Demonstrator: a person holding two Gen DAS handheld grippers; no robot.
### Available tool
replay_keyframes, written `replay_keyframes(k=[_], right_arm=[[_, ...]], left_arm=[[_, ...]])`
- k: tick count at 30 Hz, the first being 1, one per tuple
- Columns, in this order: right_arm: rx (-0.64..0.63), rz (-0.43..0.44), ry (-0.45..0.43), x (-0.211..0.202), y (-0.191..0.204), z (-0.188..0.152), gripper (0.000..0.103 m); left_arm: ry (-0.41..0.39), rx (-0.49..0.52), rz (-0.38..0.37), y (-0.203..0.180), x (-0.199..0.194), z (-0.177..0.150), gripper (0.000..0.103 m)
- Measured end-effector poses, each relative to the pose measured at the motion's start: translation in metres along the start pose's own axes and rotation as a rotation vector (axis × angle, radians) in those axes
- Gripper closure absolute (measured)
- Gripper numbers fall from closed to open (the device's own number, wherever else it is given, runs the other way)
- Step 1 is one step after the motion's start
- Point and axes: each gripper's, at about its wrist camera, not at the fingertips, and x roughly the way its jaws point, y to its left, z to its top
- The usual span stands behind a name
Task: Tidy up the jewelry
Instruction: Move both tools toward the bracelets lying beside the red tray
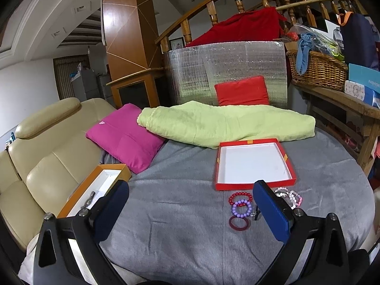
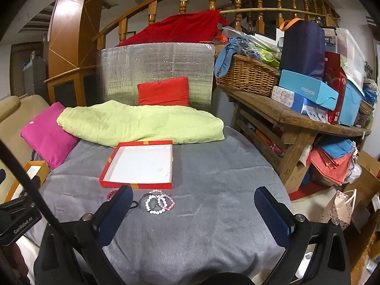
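A red shallow box (image 1: 254, 185) with a white inside lies open on the grey blanket; it also shows in the right wrist view (image 2: 135, 185). In front of it lie bracelets: red beads (image 1: 239, 196), purple beads (image 1: 241, 209), a dark red bangle (image 1: 239, 223), and white and pink bead bracelets (image 1: 294, 198) (image 2: 156, 203). An orange box (image 1: 95, 190) at the left holds a small metal piece (image 1: 89, 199). My left gripper (image 1: 190, 211) is open and empty above the blanket, left of the bracelets. My right gripper (image 2: 192, 216) is open and empty, just right of the white bracelets.
A green folded blanket (image 1: 225, 123), a pink cushion (image 1: 125, 137) and a red cushion (image 1: 242, 90) lie behind the box. A beige sofa (image 1: 47, 147) is at the left. A wooden bench (image 2: 296, 118) with a wicker basket (image 2: 247, 76) and boxes stands at the right.
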Motion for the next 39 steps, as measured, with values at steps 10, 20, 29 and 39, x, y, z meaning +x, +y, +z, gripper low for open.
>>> replay_keyframes(k=[10, 20, 29, 39], right_arm=[[-0.029, 0.004, 0.018, 0.016, 0.016, -0.004, 0.000], [-0.048, 0.021, 0.033, 0.034, 0.021, -0.006, 0.000], [-0.045, 0.124, 0.095, 0.087, 0.006, -0.013, 0.000], [-0.083, 0.244, 0.164, 0.171, 0.009, -0.037, 0.000]], left_arm=[[0.031, -0.004, -0.003, -0.003, 0.017, -0.010, 0.000], [0.063, -0.012, -0.003, -0.001, 0.040, -0.015, 0.000], [0.149, -0.015, -0.005, -0.001, 0.095, -0.039, 0.000], [0.270, 0.014, -0.076, -0.024, 0.162, -0.070, 0.000]])
